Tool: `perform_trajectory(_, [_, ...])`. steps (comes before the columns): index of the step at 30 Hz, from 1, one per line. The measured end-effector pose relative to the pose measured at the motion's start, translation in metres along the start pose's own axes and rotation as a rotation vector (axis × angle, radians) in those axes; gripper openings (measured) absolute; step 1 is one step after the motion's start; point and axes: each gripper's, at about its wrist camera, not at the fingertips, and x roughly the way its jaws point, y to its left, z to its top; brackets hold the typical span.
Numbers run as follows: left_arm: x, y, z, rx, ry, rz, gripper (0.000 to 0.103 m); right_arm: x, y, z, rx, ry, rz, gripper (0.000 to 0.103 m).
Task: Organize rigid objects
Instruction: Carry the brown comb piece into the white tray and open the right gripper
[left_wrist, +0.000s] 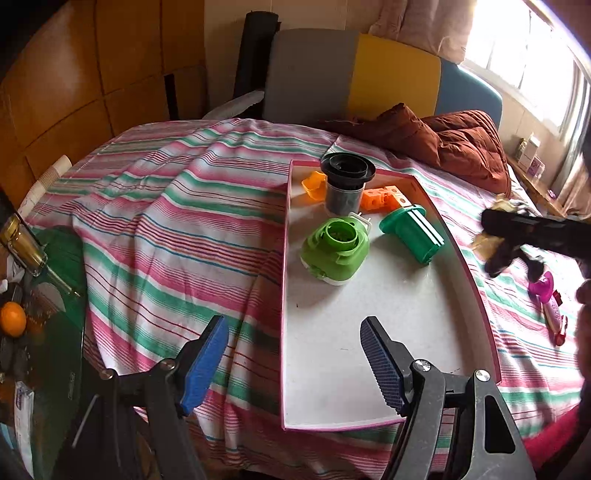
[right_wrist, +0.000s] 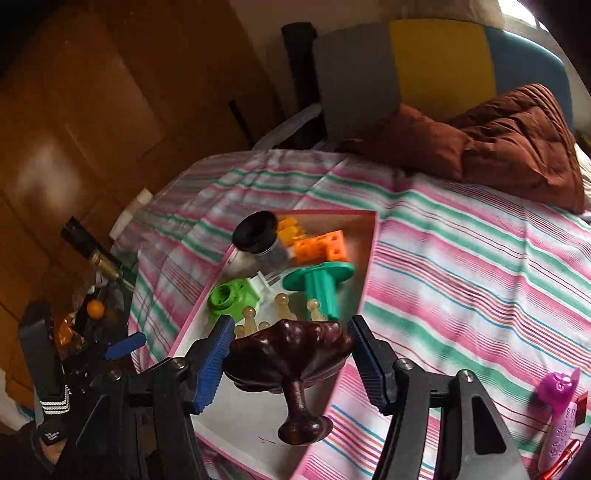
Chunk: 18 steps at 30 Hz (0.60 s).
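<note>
Your right gripper is pinching the dark brown massager low-centre, right over the pink-rimmed tray, probably to drop it in. Left gripper is spread, holding nothing.

The left gripper hangs over the near end of a white tray with a pink edge, and its blue pads are apart with nothing between them. The tray lies on a striped sheet. At its far end sit a light green toy, a dark green spool, a black cup and orange blocks. The right gripper is blurry at the right
</note>
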Motion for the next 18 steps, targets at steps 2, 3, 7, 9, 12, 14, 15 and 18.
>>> perform_trajectory(2, [-0.001,0.005,0.000,-0.012,-0.001,-0.007,0.074,0.020,0.017,0.002,-0.034,0.038,0.007,0.063])
perform_trajectory(3, [-0.001,0.007,0.000,-0.018,-0.001,-0.009,0.074,0.029,0.025,0.003,-0.053,0.056,0.004,0.063])
perform_trajectory(7, [0.000,0.016,0.000,-0.048,0.003,-0.023,0.074,0.065,0.046,0.006,-0.144,0.125,-0.062,0.063])
perform_trajectory(9, [0.000,0.020,-0.001,-0.057,0.001,-0.024,0.074,0.078,0.049,0.007,-0.165,0.149,-0.092,0.063])
perform_trajectory(12, [0.002,0.024,-0.001,-0.073,0.005,-0.027,0.074,0.093,0.048,0.009,-0.179,0.173,-0.122,0.063])
perform_trajectory(14, [0.003,0.028,-0.001,-0.081,0.007,-0.029,0.074,0.101,0.047,0.011,-0.185,0.179,-0.141,0.063])
perform_trajectory(15, [0.003,0.029,-0.001,-0.085,0.007,-0.030,0.074,0.105,0.046,0.012,-0.188,0.177,-0.148,0.063])
perform_trajectory(18, [0.004,0.032,-0.001,-0.093,0.008,-0.029,0.074,0.112,0.043,0.016,-0.184,0.171,-0.171,0.063])
